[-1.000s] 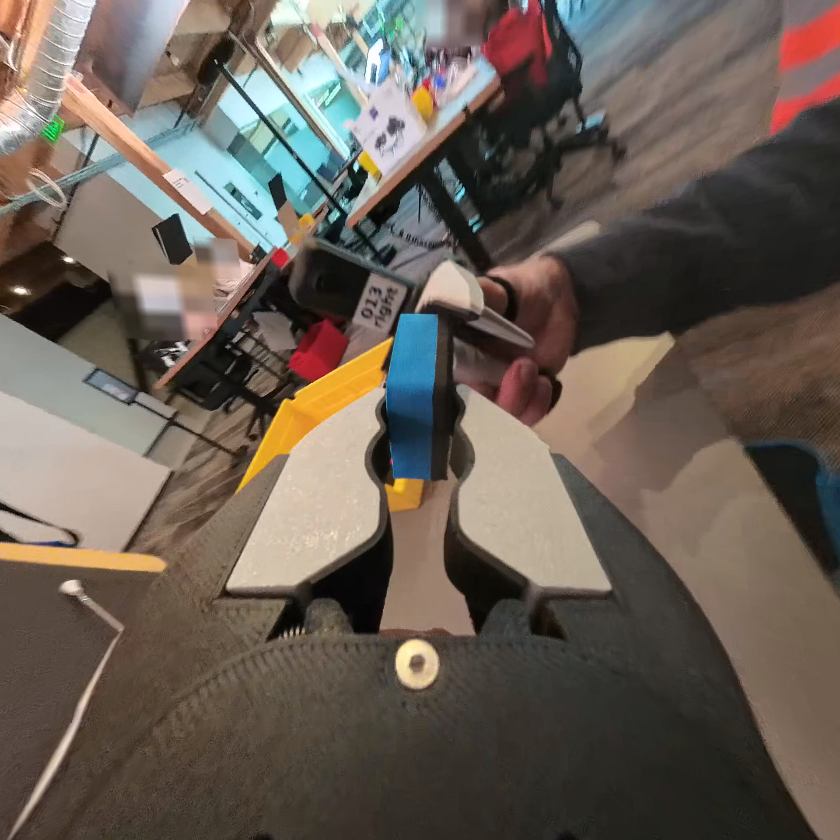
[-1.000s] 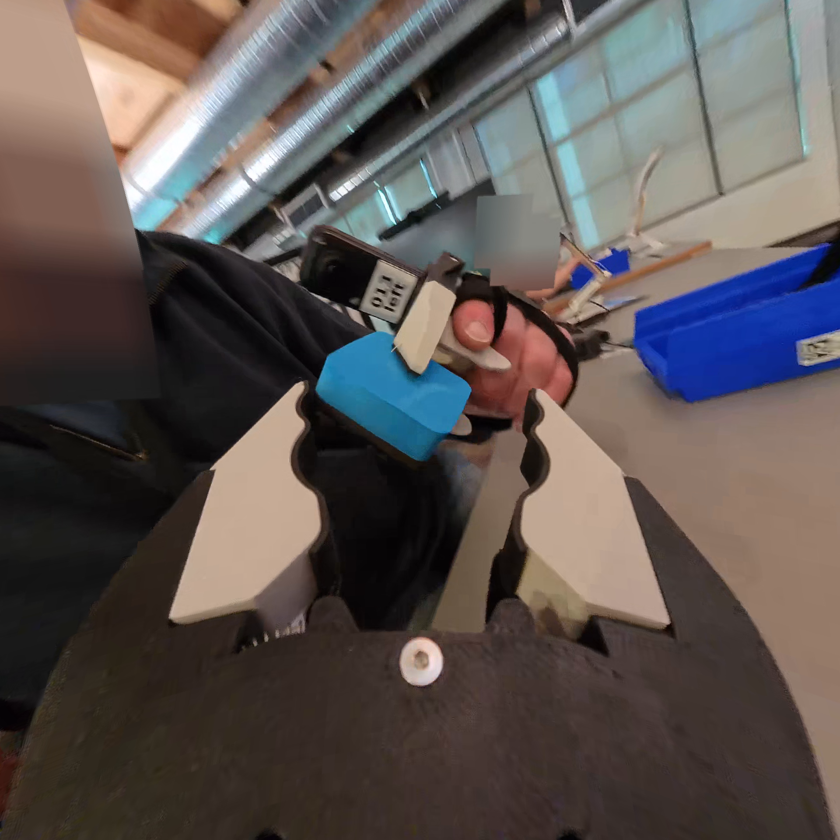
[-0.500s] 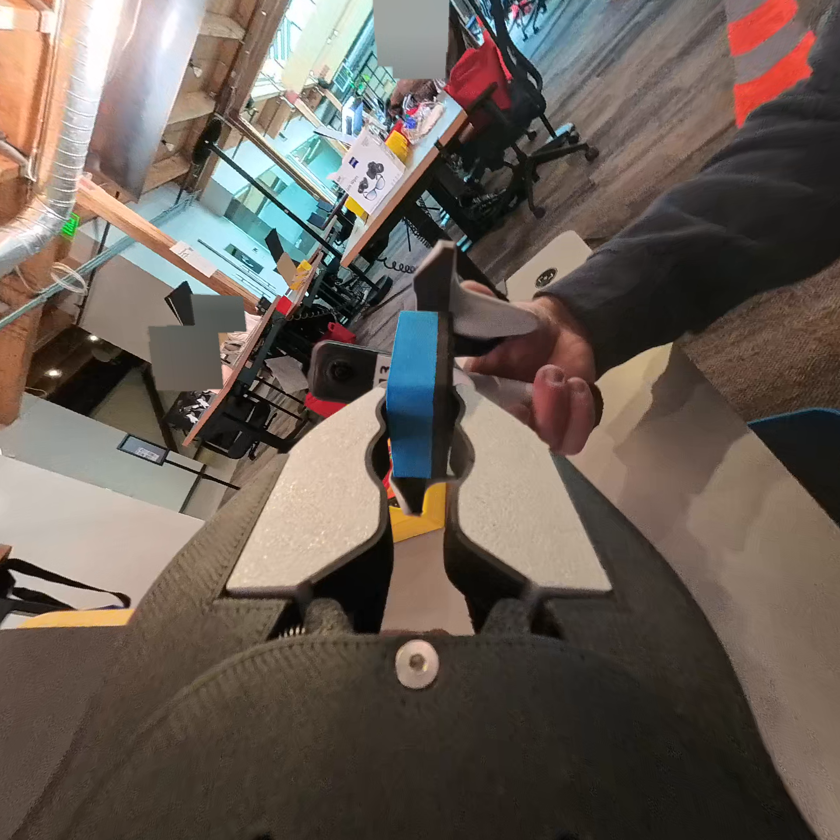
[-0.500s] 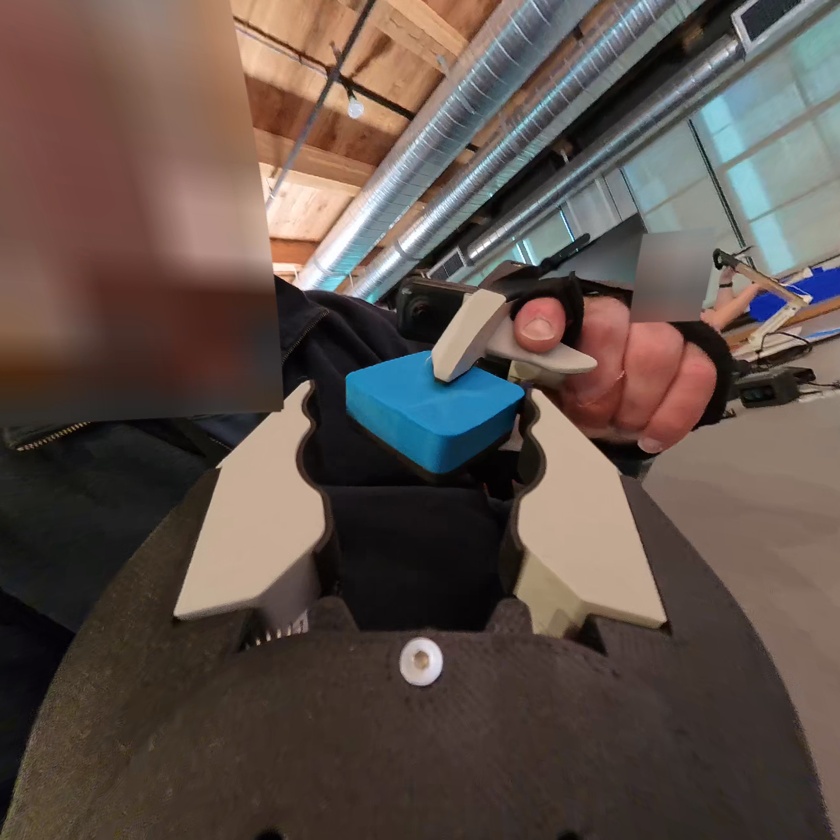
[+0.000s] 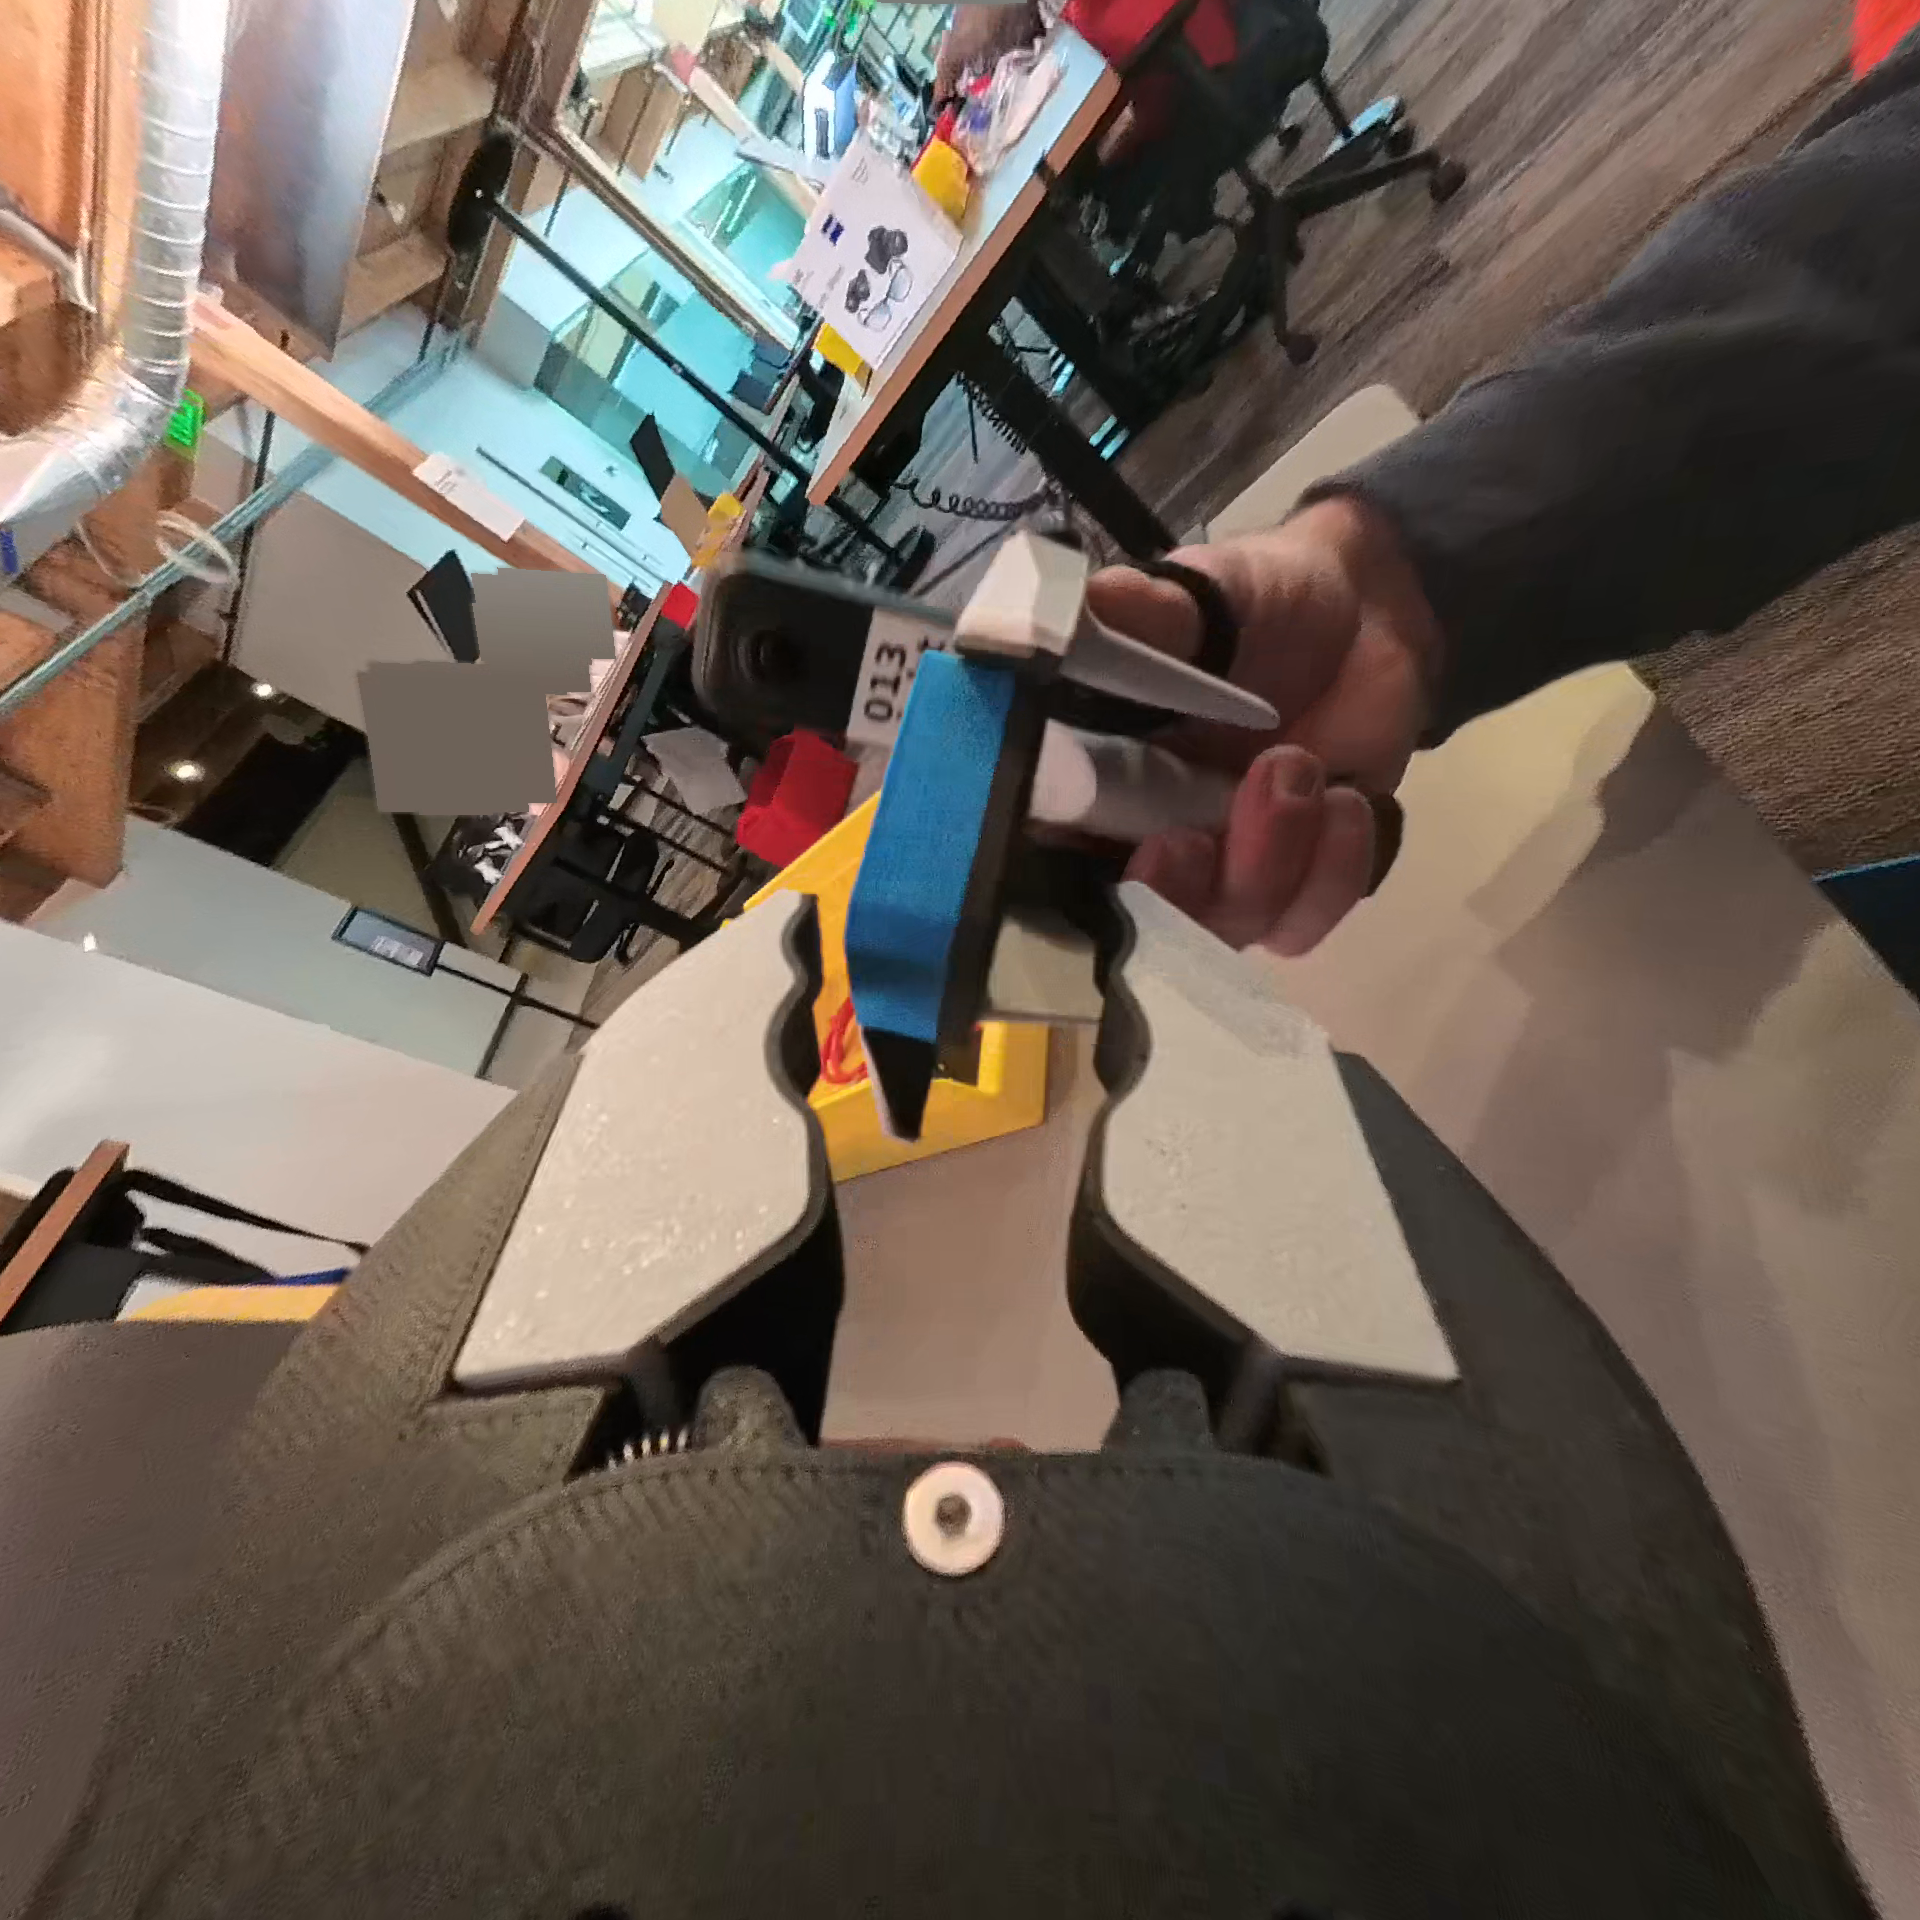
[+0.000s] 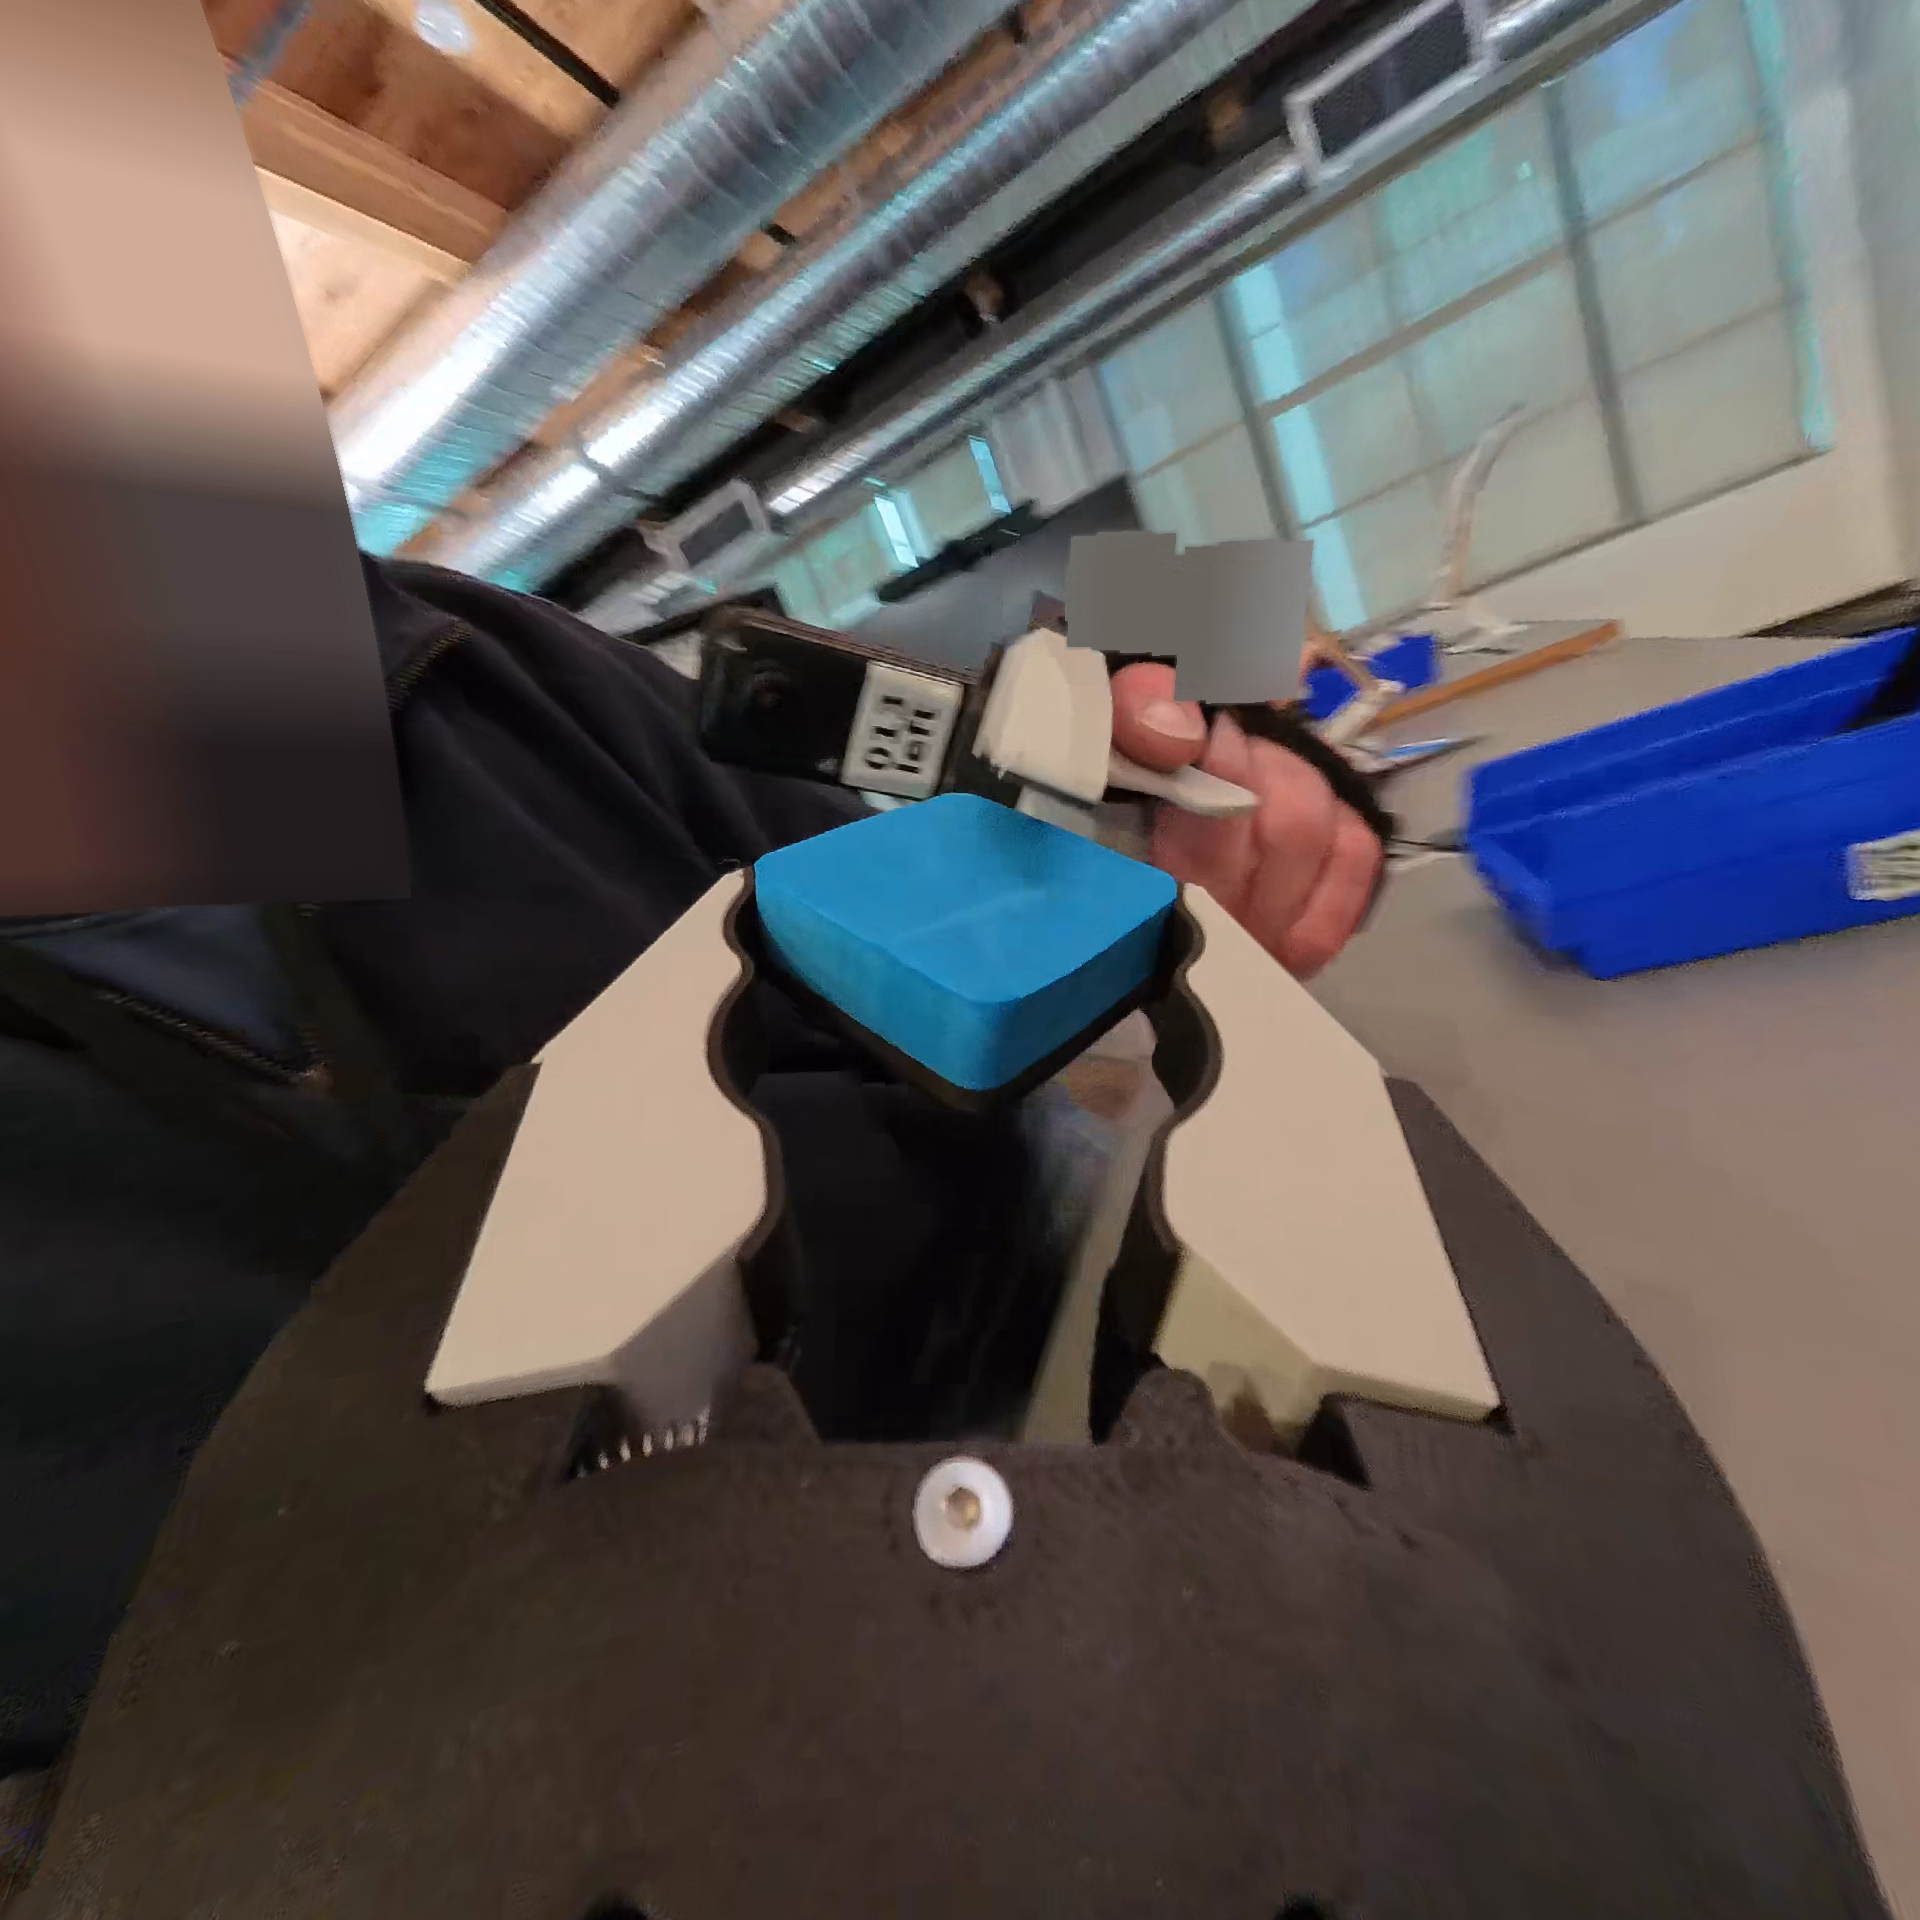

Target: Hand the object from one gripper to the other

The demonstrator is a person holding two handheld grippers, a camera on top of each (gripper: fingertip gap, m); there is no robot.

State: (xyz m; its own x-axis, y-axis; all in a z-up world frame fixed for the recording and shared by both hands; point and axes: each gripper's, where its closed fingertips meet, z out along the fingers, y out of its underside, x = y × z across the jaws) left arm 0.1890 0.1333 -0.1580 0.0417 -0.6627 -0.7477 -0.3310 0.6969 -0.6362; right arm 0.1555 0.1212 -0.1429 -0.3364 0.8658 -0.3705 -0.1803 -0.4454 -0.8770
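with the blue block [image 6: 961,940] clamped betw. our right gripper [image 6: 961,935] tips, our left gripper [image 5: 956,997] stands wide, block loose in its gap.

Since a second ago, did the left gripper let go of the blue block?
Yes. The left gripper has opened; the blue block now sits loose between its fingers, while the right gripper pinches it.
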